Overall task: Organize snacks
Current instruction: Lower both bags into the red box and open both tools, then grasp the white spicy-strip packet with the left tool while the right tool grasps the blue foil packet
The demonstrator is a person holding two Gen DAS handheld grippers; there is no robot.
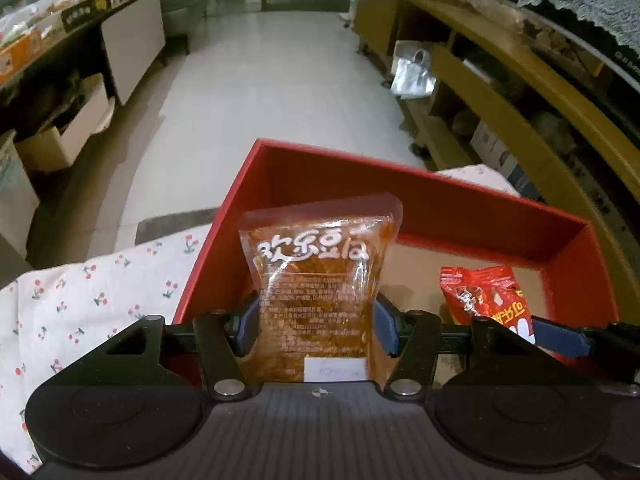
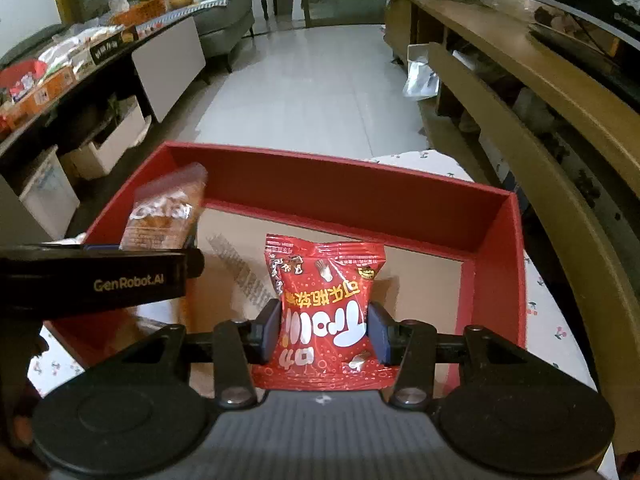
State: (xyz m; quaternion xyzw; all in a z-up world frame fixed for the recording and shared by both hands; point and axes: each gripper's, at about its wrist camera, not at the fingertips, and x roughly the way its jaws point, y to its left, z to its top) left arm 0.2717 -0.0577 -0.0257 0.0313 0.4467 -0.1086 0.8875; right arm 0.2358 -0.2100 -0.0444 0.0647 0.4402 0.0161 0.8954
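My left gripper [image 1: 316, 326] is shut on a clear orange snack packet [image 1: 320, 276] and holds it upright over the left part of a red open box [image 1: 420, 196]. My right gripper [image 2: 323, 334] is shut on a red snack packet [image 2: 326, 308] and holds it above the cardboard floor of the same red box [image 2: 320, 184]. The red packet [image 1: 486, 296] shows at the right of the left wrist view. The orange packet [image 2: 166, 212] and the left gripper's black body [image 2: 92, 276] show at the left of the right wrist view.
The box sits on a white cherry-print cloth [image 1: 80, 304]. A dark sideboard with snack boxes [image 2: 60, 76] stands to the left. A curved wooden shelf unit [image 2: 540, 92] runs along the right. Pale tiled floor [image 2: 312, 92] lies beyond.
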